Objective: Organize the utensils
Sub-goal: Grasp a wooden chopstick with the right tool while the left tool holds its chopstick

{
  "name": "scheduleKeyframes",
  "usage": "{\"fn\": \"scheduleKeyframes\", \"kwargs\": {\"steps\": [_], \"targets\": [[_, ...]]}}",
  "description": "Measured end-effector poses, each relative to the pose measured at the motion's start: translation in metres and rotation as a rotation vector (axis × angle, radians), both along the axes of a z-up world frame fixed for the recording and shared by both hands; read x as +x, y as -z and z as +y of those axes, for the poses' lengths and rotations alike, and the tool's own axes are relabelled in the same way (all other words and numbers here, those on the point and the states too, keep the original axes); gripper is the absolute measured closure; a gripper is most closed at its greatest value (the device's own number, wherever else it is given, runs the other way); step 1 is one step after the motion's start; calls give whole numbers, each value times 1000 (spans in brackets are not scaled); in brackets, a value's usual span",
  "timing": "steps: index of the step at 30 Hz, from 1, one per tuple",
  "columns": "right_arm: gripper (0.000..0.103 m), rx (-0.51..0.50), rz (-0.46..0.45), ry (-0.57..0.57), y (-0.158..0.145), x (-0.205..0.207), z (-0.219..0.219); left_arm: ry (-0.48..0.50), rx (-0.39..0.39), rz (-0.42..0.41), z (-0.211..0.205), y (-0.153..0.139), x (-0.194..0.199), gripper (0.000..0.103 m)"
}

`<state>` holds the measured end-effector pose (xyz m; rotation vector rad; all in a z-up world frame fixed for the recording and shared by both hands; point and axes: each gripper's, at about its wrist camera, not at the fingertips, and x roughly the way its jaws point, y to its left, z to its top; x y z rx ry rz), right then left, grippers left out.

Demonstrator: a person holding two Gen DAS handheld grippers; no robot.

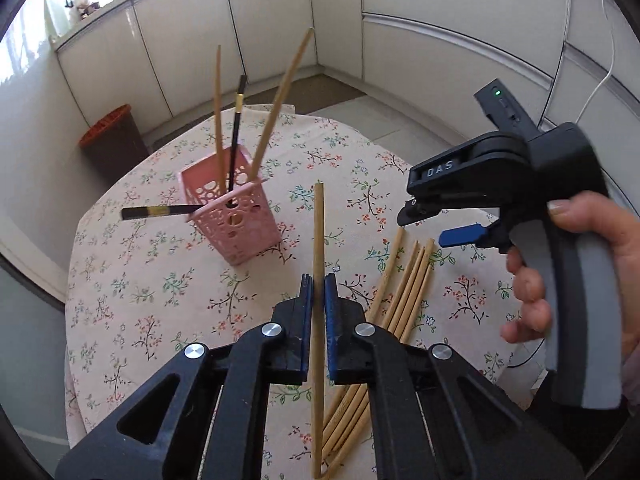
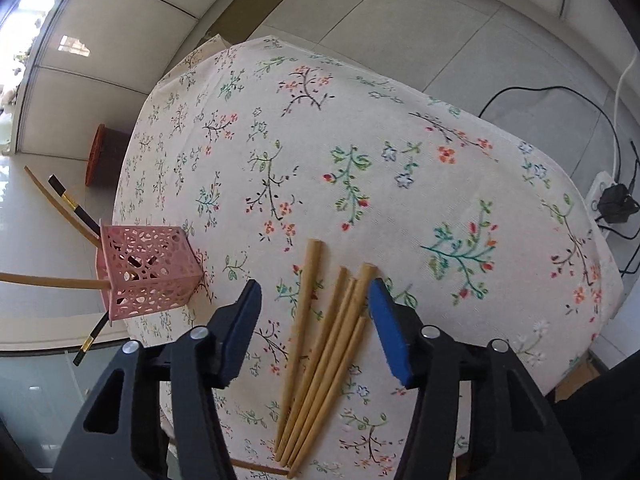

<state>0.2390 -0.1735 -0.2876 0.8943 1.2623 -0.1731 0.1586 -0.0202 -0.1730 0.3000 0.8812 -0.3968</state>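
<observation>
My left gripper (image 1: 319, 280) is shut on one bamboo chopstick (image 1: 318, 236), which stands lifted above the floral tablecloth. A pink perforated holder (image 1: 236, 220) stands ahead and to the left, with two bamboo and two black chopsticks in it. Several loose bamboo chopsticks (image 2: 320, 356) lie in a bundle on the cloth. My right gripper (image 2: 316, 316) hovers over them with its jaws apart on either side of the bundle, pads not pressing on any. In the left wrist view the right gripper (image 1: 432, 226) hangs over the bundle's far ends, held by a hand (image 1: 532, 280).
The round table (image 2: 360, 128) drops off to tiled floor on all sides. A brown bin with an orange rim (image 1: 112, 140) stands beyond the table's left. White cabinets line the walls. A power strip with cables (image 2: 608, 200) lies on the floor at right.
</observation>
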Motion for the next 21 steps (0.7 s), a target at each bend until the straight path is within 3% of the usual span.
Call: {"fn": "scheduleKeyframes", "kwargs": {"steps": [11, 13, 14, 15, 21], "targets": [[58, -174, -6, -110, 14, 36, 23, -31, -66, 18, 28, -3, -4, 97], [62, -236, -16, -134, 13, 43, 32, -36, -75, 18, 30, -5, -5, 97], [74, -254, -19, -138, 14, 45, 34, -40, -80, 17, 32, -5, -4, 97], [92, -265, -16, -137, 15, 46, 36, -47, -86, 15, 34, -6, -4, 97], [93, -160, -91, -53, 17, 33, 19, -104, -121, -13, 46, -17, -3, 97]]}}
